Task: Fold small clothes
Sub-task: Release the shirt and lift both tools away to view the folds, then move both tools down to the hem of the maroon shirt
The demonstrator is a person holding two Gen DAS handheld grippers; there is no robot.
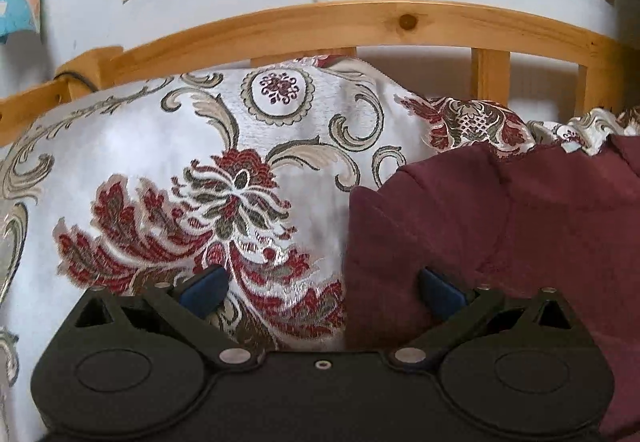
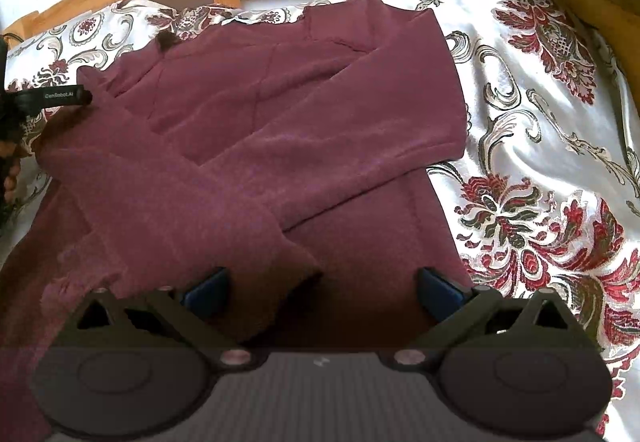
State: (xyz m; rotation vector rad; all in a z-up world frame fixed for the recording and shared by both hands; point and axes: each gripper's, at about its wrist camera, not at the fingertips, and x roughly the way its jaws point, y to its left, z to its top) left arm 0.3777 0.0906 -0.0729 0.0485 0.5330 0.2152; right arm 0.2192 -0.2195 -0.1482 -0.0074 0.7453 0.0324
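Fuzzy matt maroon sweater, glossy brocade bedspread, varnished wooden bedframe

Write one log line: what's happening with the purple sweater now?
sweater: sleeves crossed, on bedspread | left gripper: open | right gripper: open

Maroon sweater sleeves crossed, on floral bedspread, right hand-held gripper spread above
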